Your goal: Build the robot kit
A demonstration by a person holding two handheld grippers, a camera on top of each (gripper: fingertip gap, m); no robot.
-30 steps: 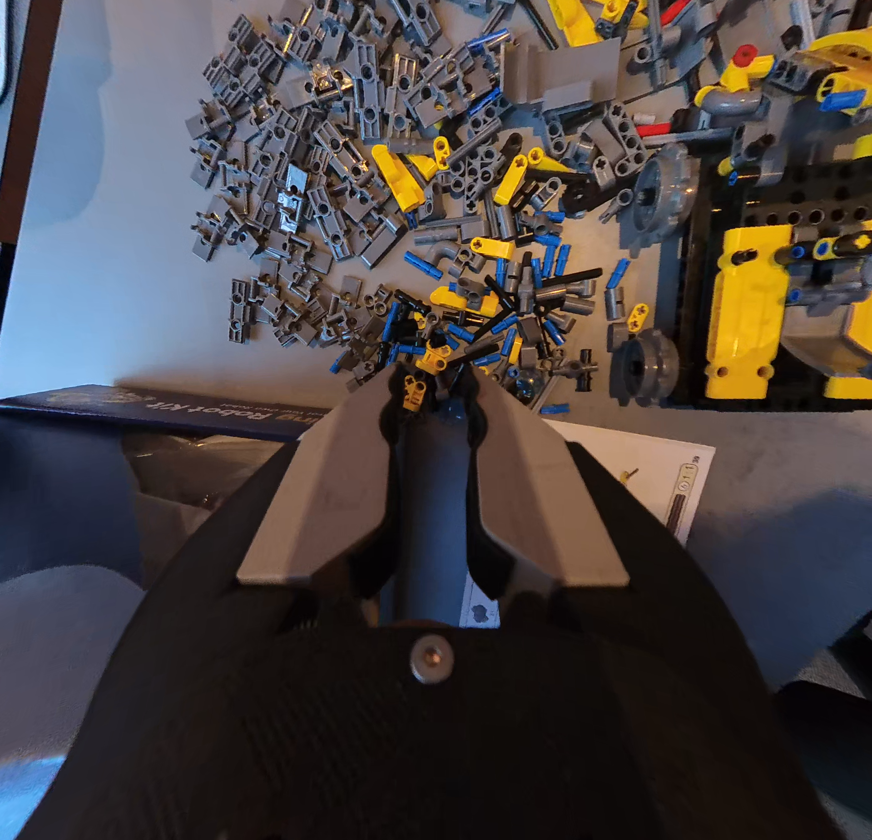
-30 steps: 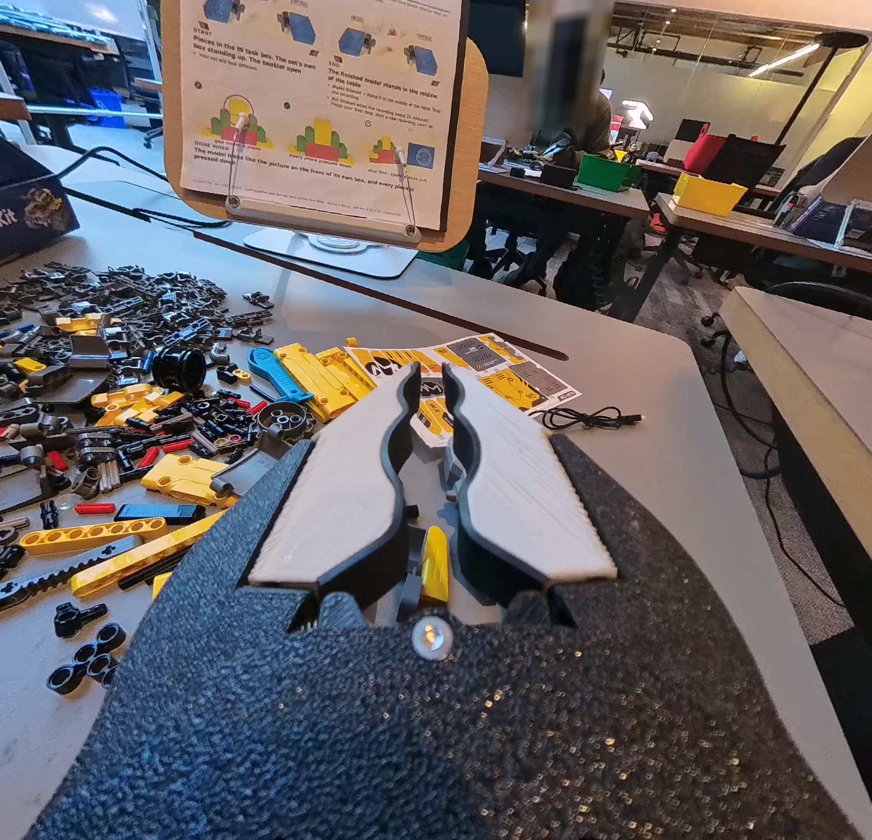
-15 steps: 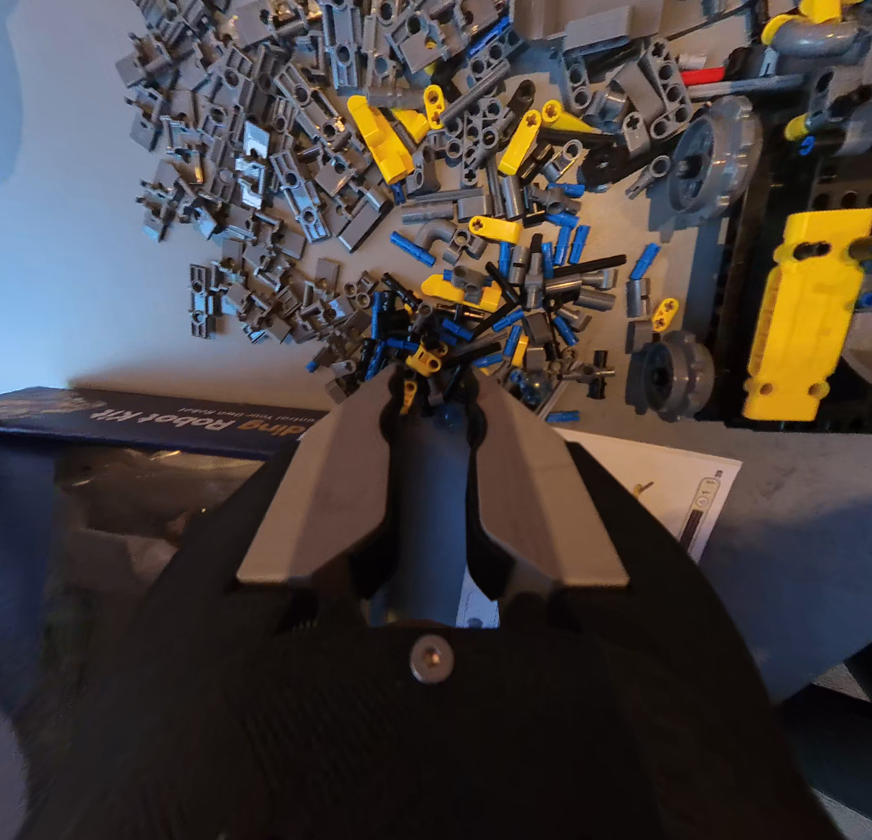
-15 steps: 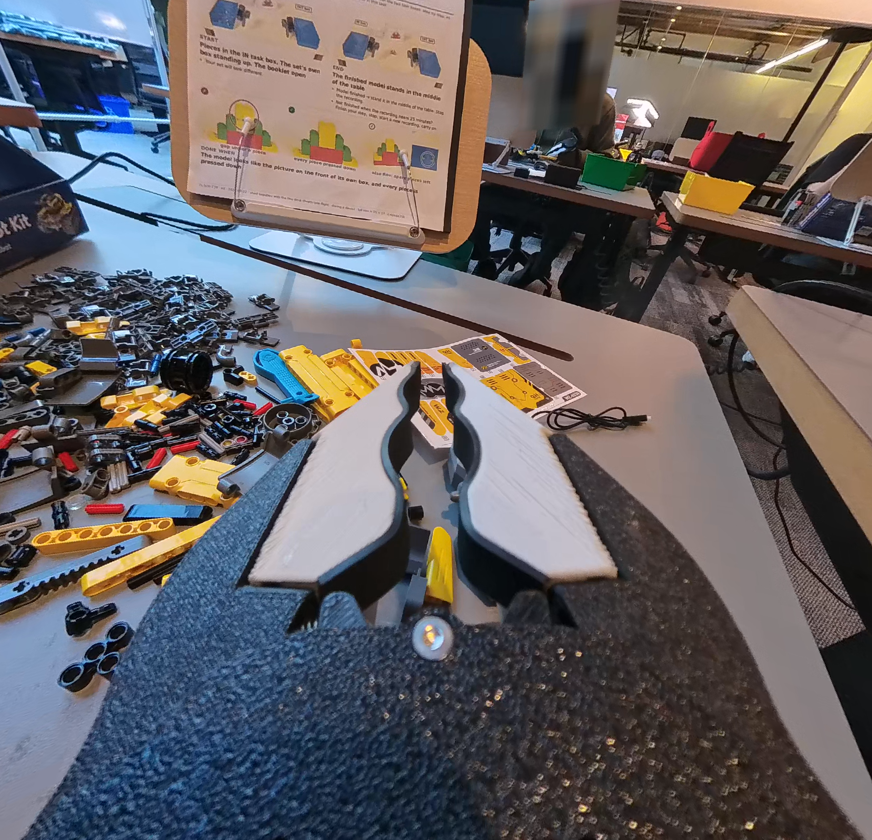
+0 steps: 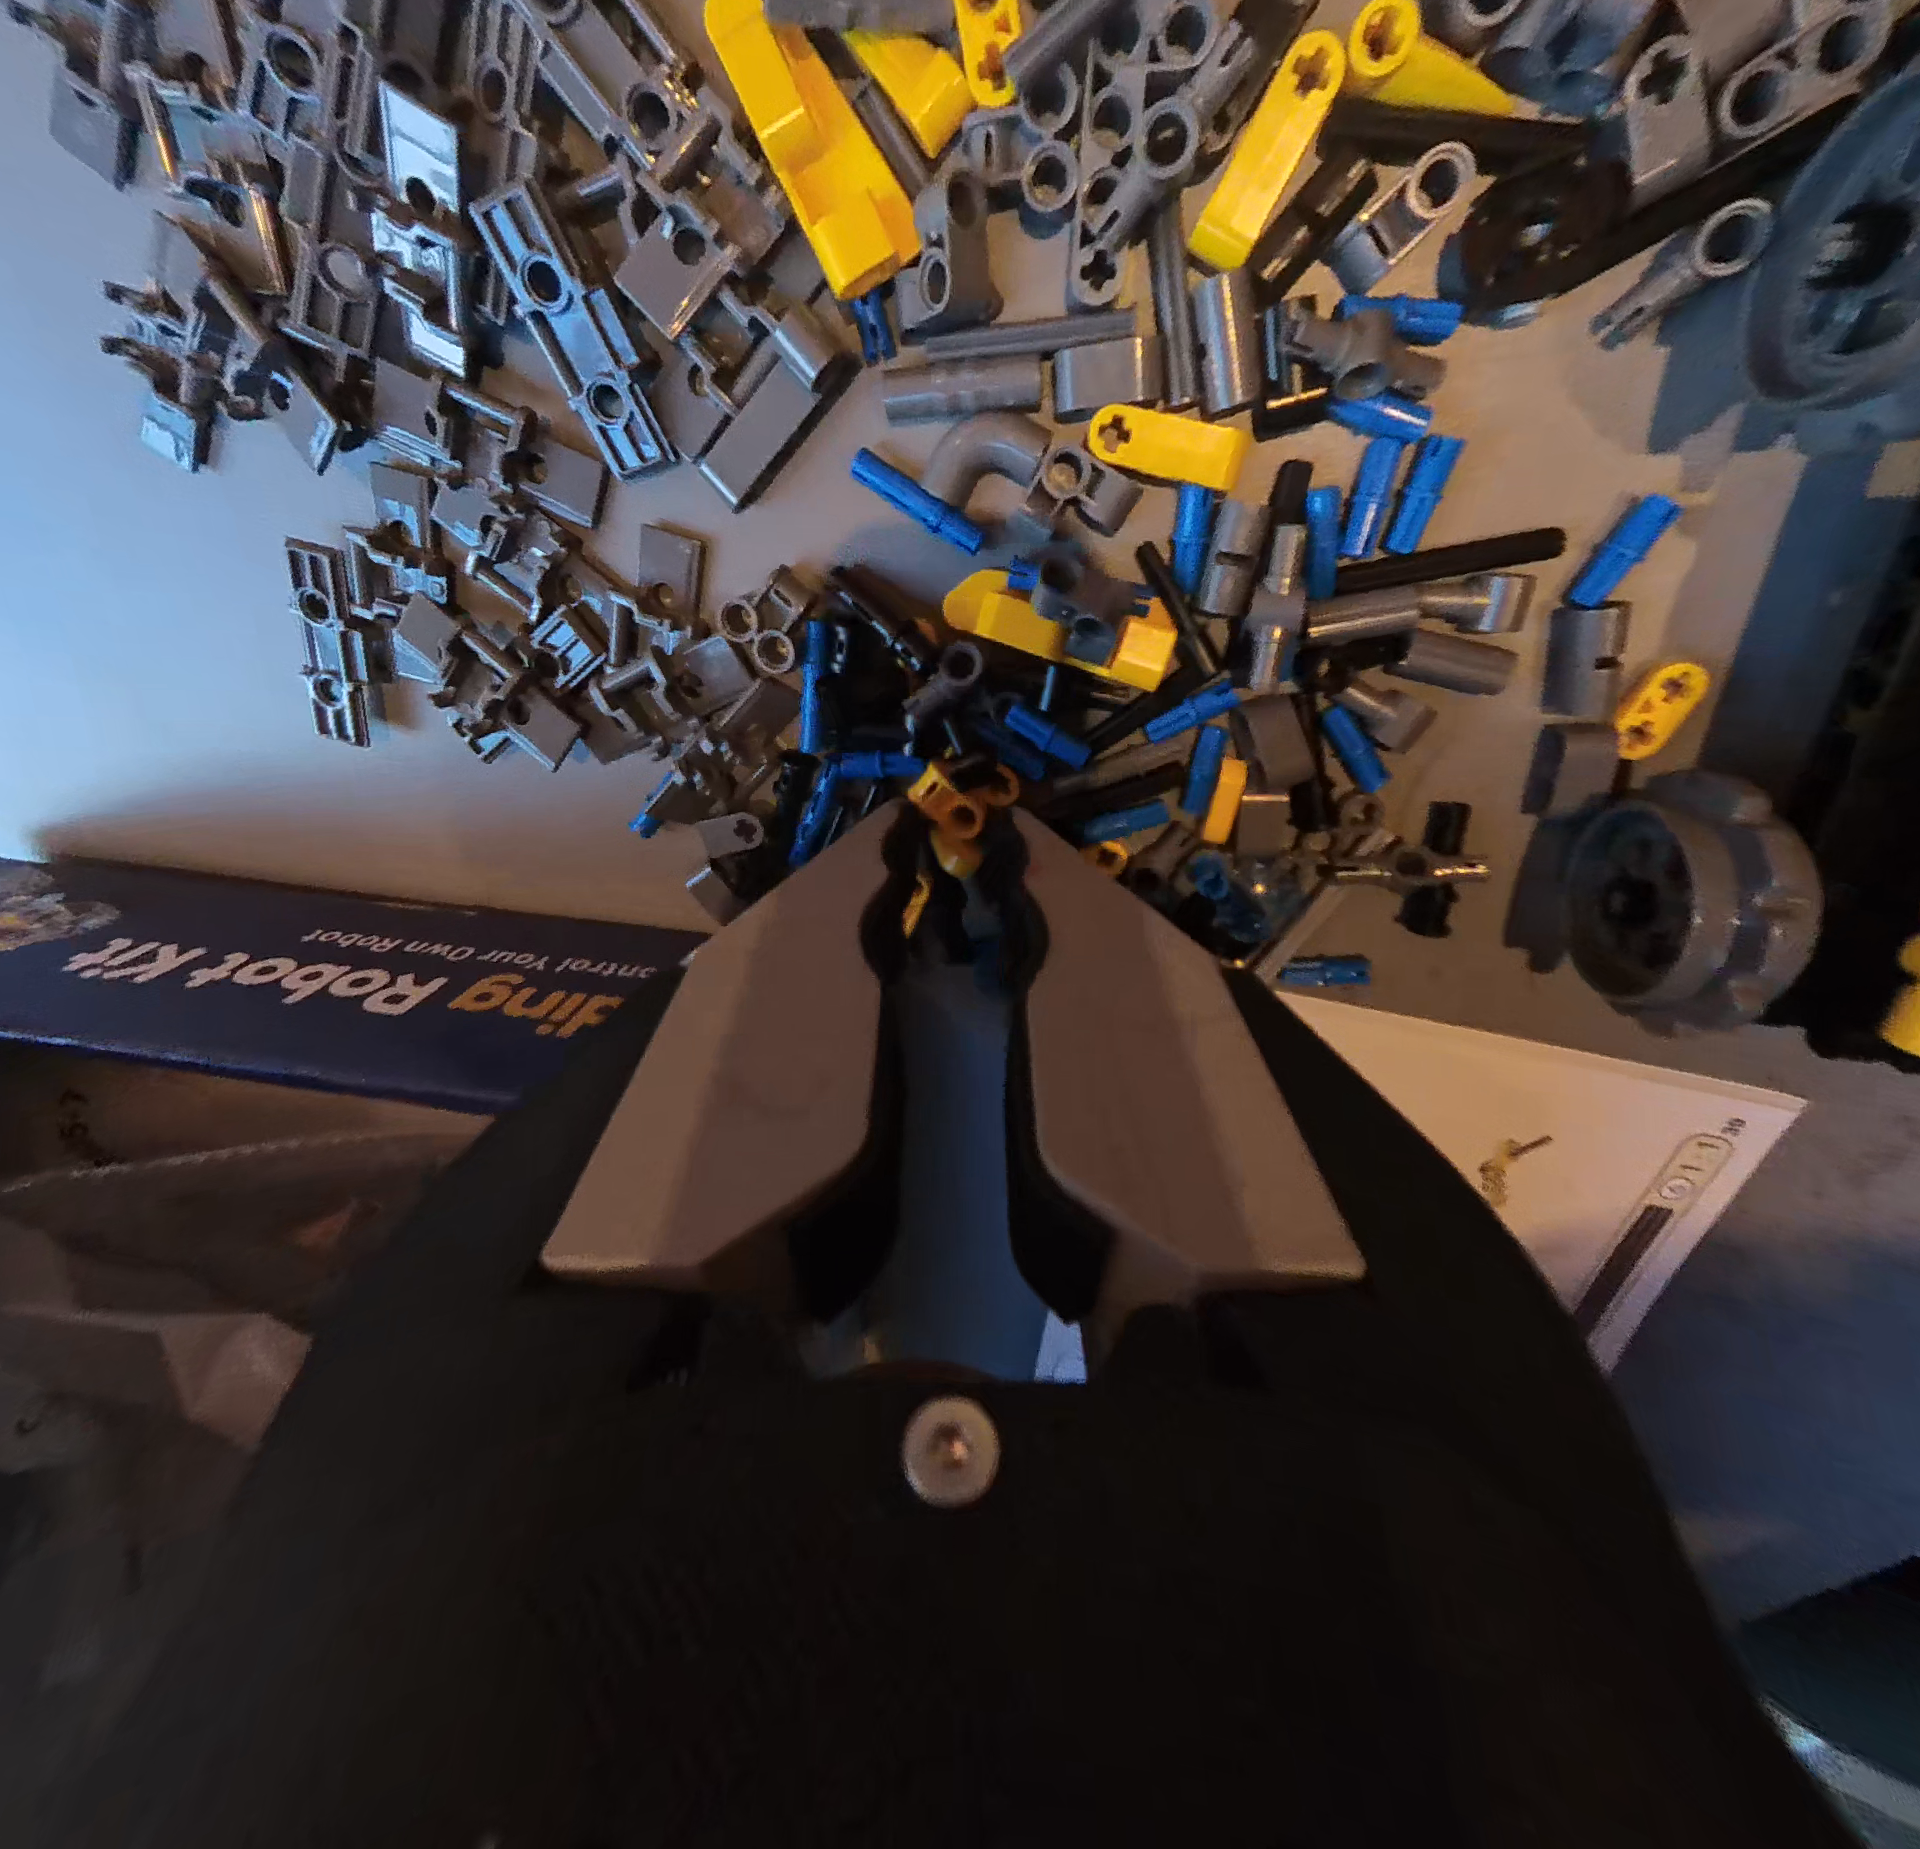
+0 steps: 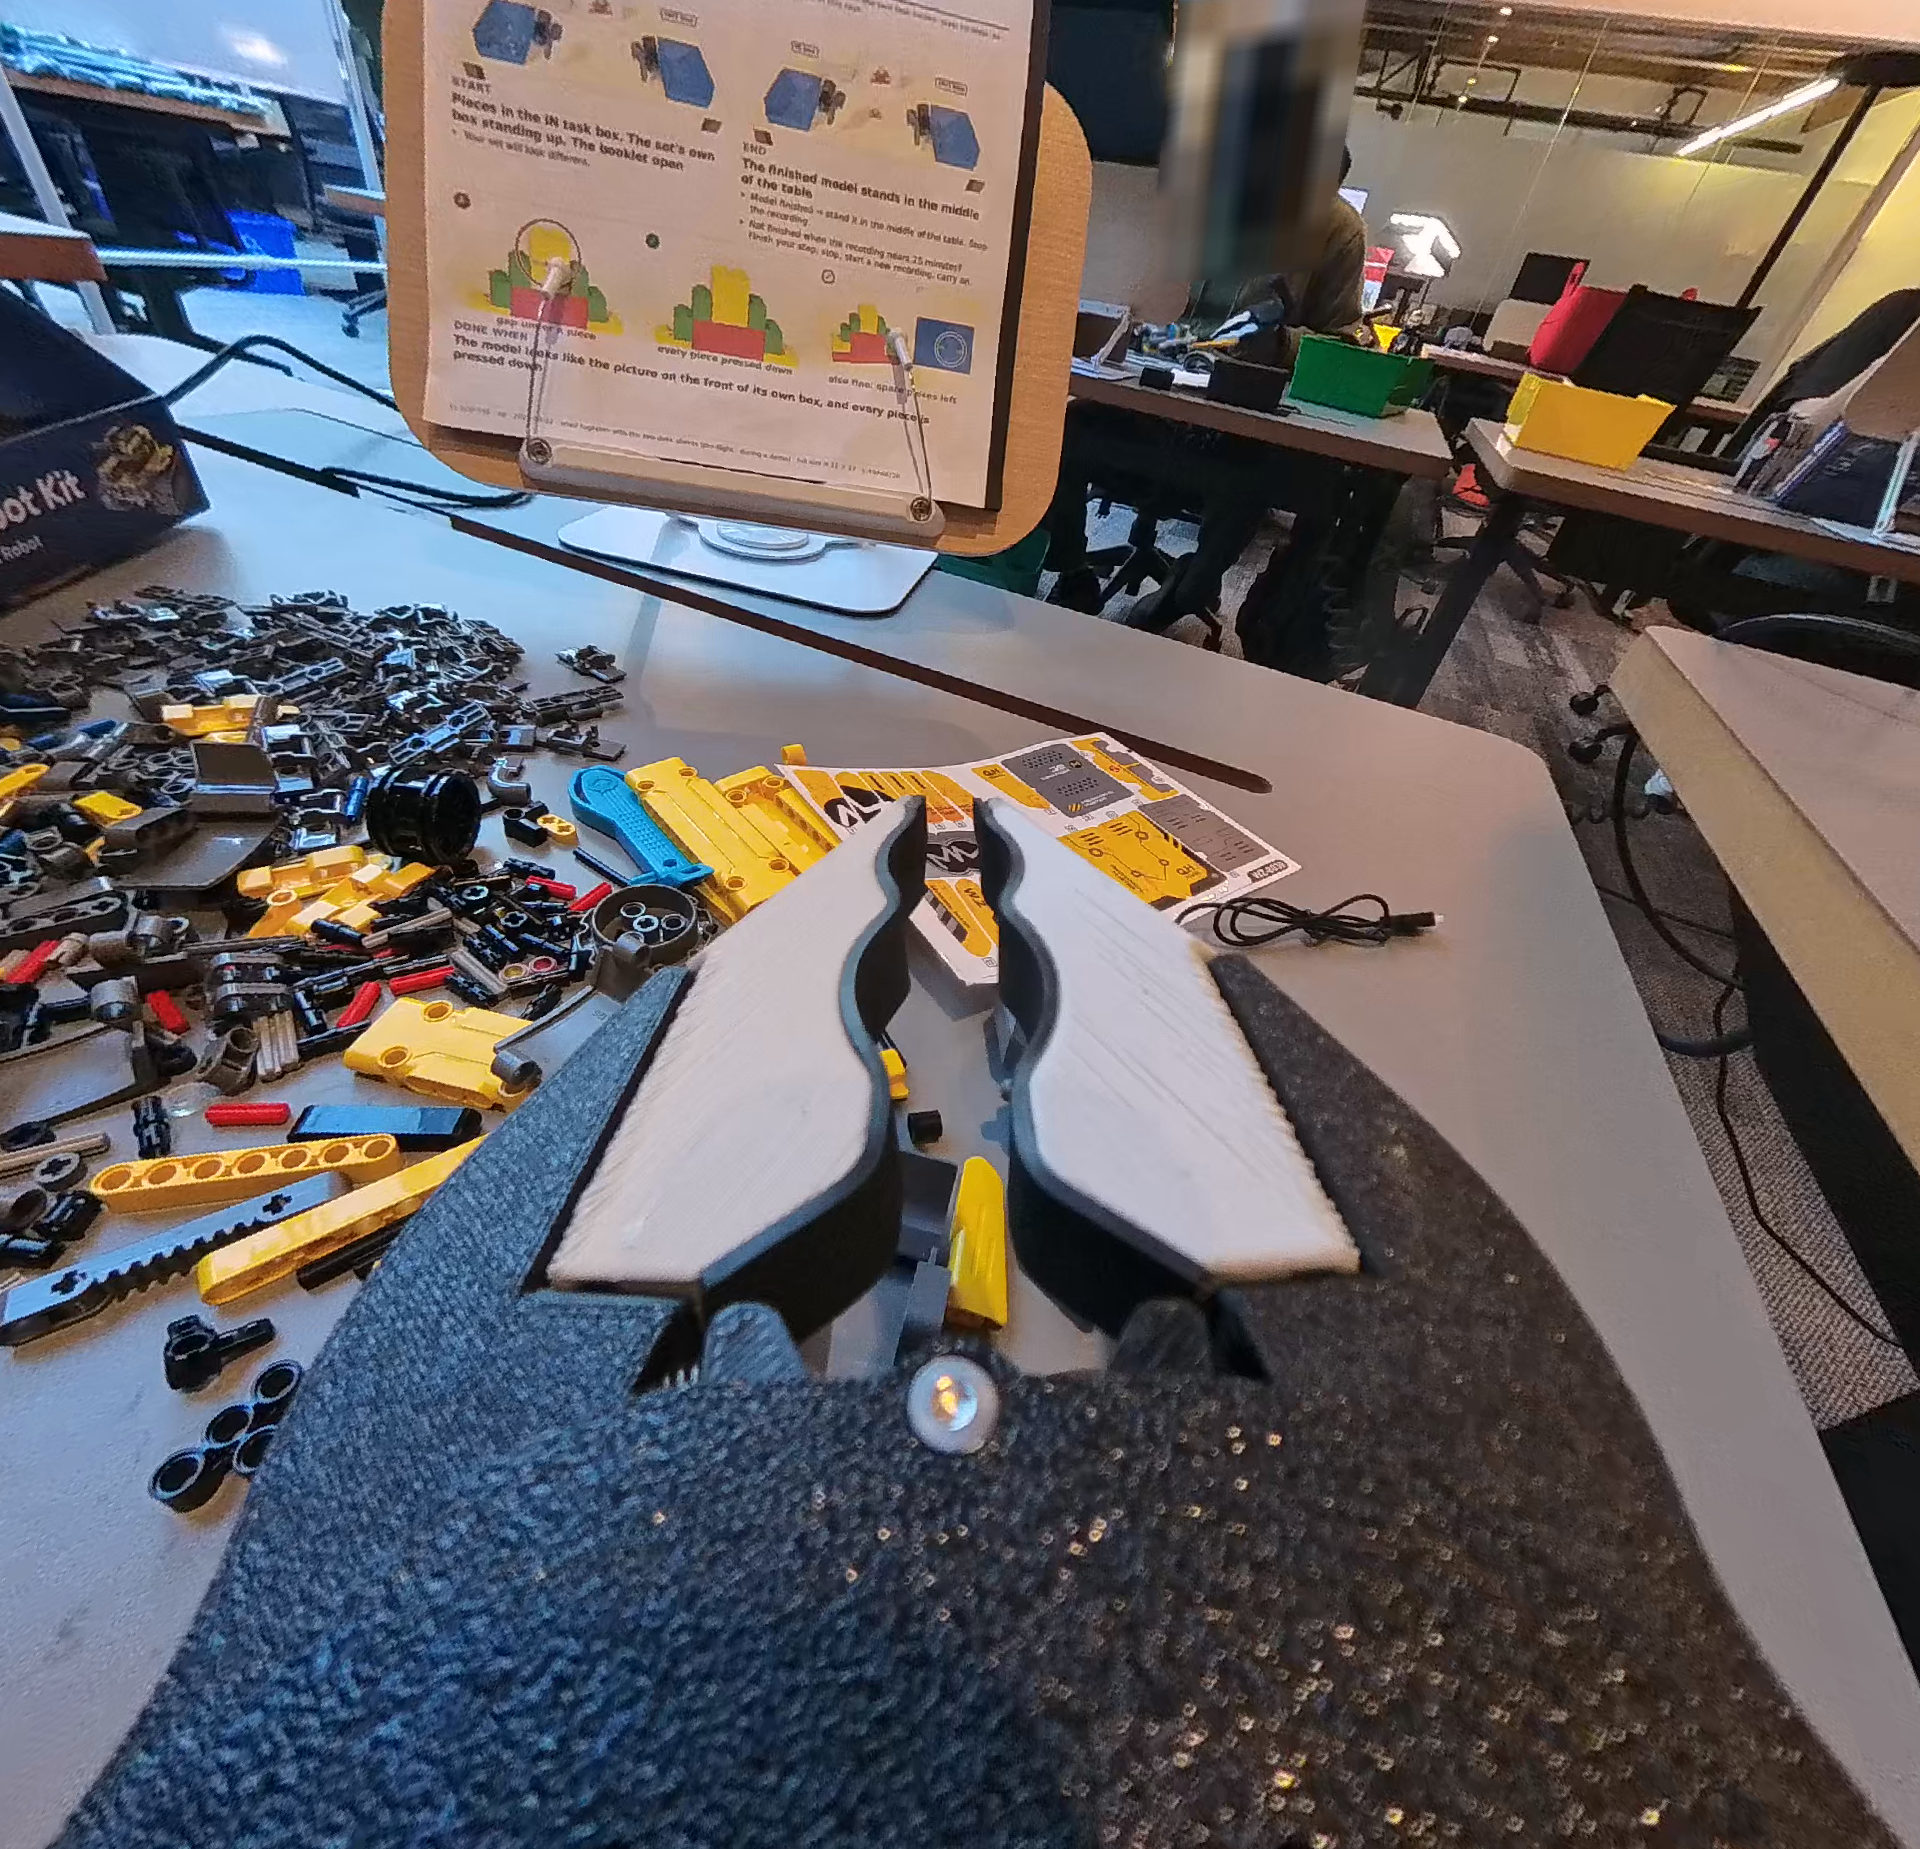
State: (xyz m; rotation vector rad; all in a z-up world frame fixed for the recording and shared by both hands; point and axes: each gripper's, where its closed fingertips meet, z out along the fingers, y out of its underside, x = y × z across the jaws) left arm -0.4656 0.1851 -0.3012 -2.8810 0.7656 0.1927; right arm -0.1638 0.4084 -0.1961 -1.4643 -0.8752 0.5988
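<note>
My left gripper [image 5: 956, 833] points down at a pile of small blue, black and grey pins [image 5: 1039, 719]. Its jaws stand a narrow gap apart, shut on a small yellow piece [image 5: 914, 900] at the left pad. The tips hang just over a yellow connector [image 5: 961, 807] in the pile. My right gripper [image 6: 951, 817] hovers low over the grey table, its jaws nearly together. A yellow and grey piece [image 6: 977, 1238] sits between the pads near their base and seems gripped. Ahead of its tips lies a sticker sheet [image 6: 1122, 823].
A dark blue kit box [image 5: 312, 978] and a white booklet page [image 5: 1507, 1155] lie under the left gripper, a grey wheel [image 5: 1662, 906] to its right. In the right wrist view are loose yellow beams, a blue tool [image 6: 629, 823], a black cable [image 6: 1320, 916] and a stand holding a printed sheet [image 6: 717, 241]. One gripper's finger ends stand about 40 cm off the other's.
My left gripper has come down closer to the pile, which now fills the view. The right gripper has barely moved. Neither jaw gap has changed.
</note>
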